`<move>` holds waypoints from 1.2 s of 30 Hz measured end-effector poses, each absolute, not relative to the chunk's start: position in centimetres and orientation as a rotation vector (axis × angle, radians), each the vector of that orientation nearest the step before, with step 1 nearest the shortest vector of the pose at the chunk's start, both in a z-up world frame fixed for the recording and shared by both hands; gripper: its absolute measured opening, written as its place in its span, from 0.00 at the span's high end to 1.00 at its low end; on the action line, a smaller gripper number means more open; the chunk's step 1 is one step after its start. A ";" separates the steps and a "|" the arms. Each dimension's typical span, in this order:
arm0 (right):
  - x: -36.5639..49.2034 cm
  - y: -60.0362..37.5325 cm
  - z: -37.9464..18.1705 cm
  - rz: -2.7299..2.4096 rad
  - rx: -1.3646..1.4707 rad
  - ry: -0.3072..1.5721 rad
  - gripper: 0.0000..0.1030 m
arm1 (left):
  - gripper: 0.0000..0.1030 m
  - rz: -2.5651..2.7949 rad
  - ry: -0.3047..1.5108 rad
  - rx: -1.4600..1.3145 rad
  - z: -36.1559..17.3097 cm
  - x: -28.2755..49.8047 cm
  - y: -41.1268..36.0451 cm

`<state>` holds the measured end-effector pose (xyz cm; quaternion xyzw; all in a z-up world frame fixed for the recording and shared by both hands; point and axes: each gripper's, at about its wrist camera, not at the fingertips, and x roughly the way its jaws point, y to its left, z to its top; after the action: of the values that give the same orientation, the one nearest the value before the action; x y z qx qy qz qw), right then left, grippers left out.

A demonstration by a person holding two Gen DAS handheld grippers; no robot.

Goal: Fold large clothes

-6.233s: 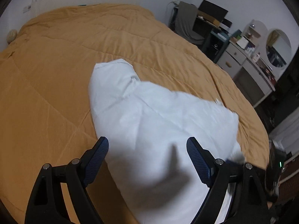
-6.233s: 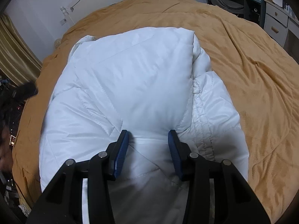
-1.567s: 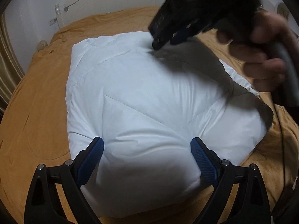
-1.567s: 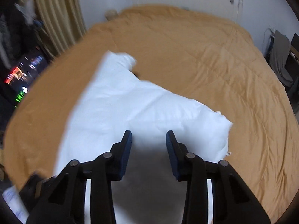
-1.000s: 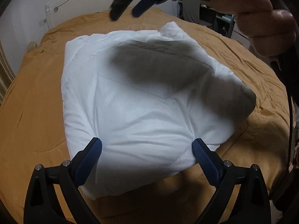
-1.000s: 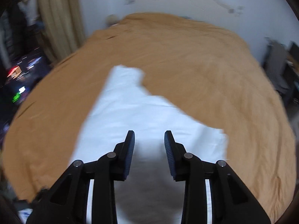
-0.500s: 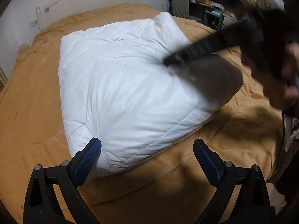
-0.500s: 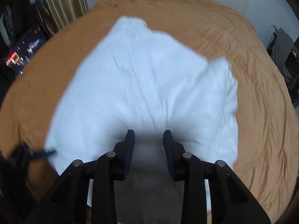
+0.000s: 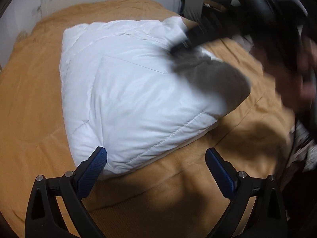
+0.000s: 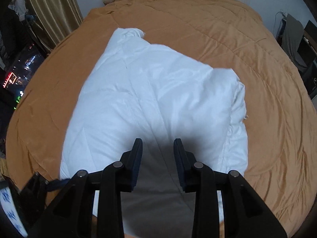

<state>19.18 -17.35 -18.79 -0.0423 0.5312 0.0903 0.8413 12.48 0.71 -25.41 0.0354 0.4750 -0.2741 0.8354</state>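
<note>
Orange bedding (image 10: pixel 227 25) covers the whole bed, with a curtain (image 10: pixel 53 10) at far left and a dark chair (image 10: pixel 293 33) at far right; a folded white padded jacket (image 9: pixel 128 91) lies as a puffy bundle in the middle of the bed; the left claw (image 9: pixel 156 166) hangs wide open and empty over the bundle's near edge; the right claw (image 10: pixel 158 148) points down just above the bundle's near part, its jaws apart with nothing gripped, blurred in the left view.

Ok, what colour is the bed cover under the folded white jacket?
Mustard orange, plain with quilted seams; the bed cover shows best in the right wrist view.
</note>
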 end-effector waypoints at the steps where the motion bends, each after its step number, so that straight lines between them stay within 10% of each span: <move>1: 17.4 -17.0 -19.1 0.168 -0.121 1.140 0.65 | 0.03 -0.603 1.028 -0.003 -24.9 12.8 1.6; 17: 11.0 -22.9 -13.7 -0.029 -0.049 1.449 0.41 | 0.03 -0.158 1.102 -0.116 -11.4 14.7 7.8; 25: 5.8 -20.2 0.3 -0.082 -0.040 1.287 0.00 | 0.03 -0.064 0.969 -0.092 0.2 10.3 6.1; 36: 1.4 -19.3 -0.4 -0.081 -0.096 1.232 0.00 | 0.03 0.122 1.028 -0.064 -0.2 7.8 4.5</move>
<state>1.41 -19.29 -0.40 -0.0449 0.5773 -0.0380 0.8144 7.81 4.51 -0.21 -0.0307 0.4912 0.0584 0.8686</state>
